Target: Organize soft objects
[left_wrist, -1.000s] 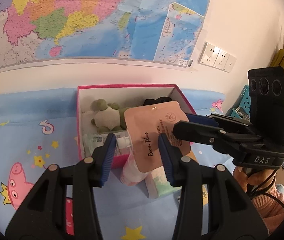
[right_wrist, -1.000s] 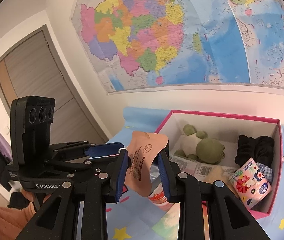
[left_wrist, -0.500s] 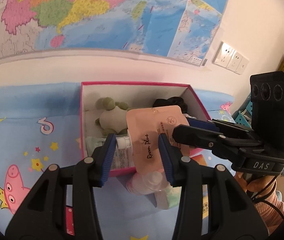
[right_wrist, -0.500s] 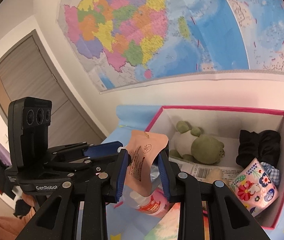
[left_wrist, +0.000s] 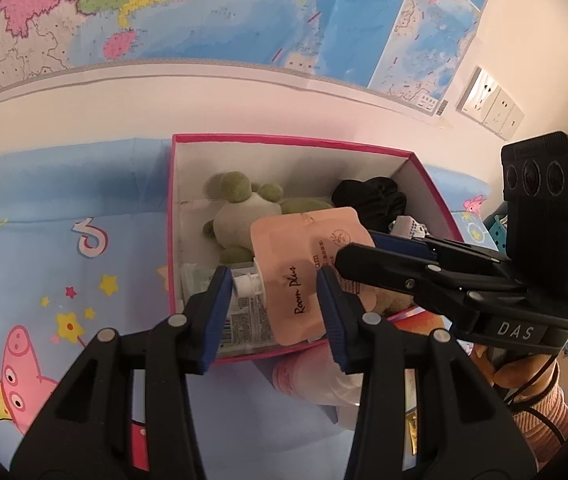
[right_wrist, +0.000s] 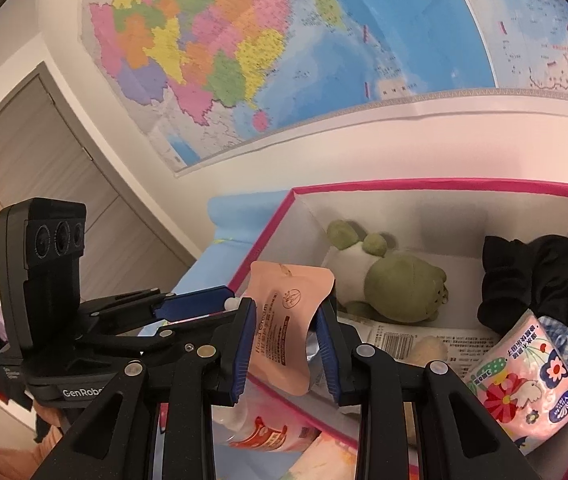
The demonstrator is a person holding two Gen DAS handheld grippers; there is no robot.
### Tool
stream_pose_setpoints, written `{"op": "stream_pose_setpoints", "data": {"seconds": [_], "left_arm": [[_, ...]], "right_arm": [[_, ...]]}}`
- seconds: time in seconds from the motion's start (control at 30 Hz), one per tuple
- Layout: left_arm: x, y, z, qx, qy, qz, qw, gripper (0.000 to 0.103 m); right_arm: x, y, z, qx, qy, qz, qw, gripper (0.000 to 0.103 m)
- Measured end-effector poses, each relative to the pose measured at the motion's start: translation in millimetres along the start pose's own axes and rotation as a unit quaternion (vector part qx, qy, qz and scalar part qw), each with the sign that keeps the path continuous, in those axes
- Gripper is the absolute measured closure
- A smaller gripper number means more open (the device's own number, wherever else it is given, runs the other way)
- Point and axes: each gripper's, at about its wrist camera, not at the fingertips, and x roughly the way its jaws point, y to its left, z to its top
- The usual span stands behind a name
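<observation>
A peach hand-cream pouch (left_wrist: 303, 268) with a white cap hangs between both grippers, over the near edge of the pink box (left_wrist: 284, 142). It also shows in the right wrist view (right_wrist: 284, 328). My right gripper (right_wrist: 284, 344) is shut on the pouch, pinching its side. My left gripper (left_wrist: 272, 312) has its jaws around the pouch's lower part; whether they press it I cannot tell. In the box lie a green plush frog (right_wrist: 391, 280), black cloth (right_wrist: 531, 276), a floral tissue pack (right_wrist: 523, 384) and a printed flat packet (right_wrist: 403, 338).
The box stands on a blue cartoon-print mat (left_wrist: 64, 260) against a wall with a large map (left_wrist: 204, 12). A pink bottle (left_wrist: 315, 380) and flat packets lie on the mat in front of the box. Wall sockets (left_wrist: 491, 100) are at the right, a door (right_wrist: 24, 160) at the left.
Both grippers have carried the pouch forward, from in front of the box to over its near edge. The box looks closer and larger.
</observation>
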Motion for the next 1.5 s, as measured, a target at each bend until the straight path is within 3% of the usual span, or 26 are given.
{"op": "stream_pose_setpoints", "data": {"seconds": [0.37,0.43,0.5,0.73,0.97,1.17,1.43,1.5], "left_arm": [[16.9,8.8,1.2,-0.016,0.013,0.012,0.9997,0.058],[13.2,7.3,1.5,-0.015,0.004,0.025,0.9996,0.058],[7.2,6.8,1.2,-0.018,-0.005,0.033,0.9993,0.058],[-32.2,-4.6,-15.0,-0.005,-0.055,0.033,0.9980,0.052],[-68.1,-47.8,-61.2,0.068,-0.086,-0.006,0.9939,0.041],[-52.8,-75.7,-106.3,0.088,-0.035,-0.057,0.9939,0.041],[-3.8,-107.6,-150.6,0.092,0.058,-0.083,0.9906,0.041],[7.8,-112.0,-157.8,0.089,0.079,-0.088,0.9889,0.045]], "right_arm": [[19.6,-6.9,-0.2,0.008,0.027,-0.011,1.000,0.070],[21.0,-7.3,-0.5,0.008,0.032,-0.022,0.999,0.058],[18.1,-8.6,-0.3,0.007,0.030,-0.036,0.999,0.057],[-27.9,-3.7,-10.5,-0.013,0.002,-0.033,0.999,0.057],[-98.4,4.6,-57.2,-0.047,-0.008,-0.025,0.999,0.053],[-132.8,-9.3,-114.8,-0.014,0.016,-0.046,0.999,0.053],[-124.6,-37.3,-177.2,0.059,0.062,-0.045,0.995,0.053],[-122.6,-36.2,-184.1,0.061,0.065,-0.046,0.995,0.053]]}}
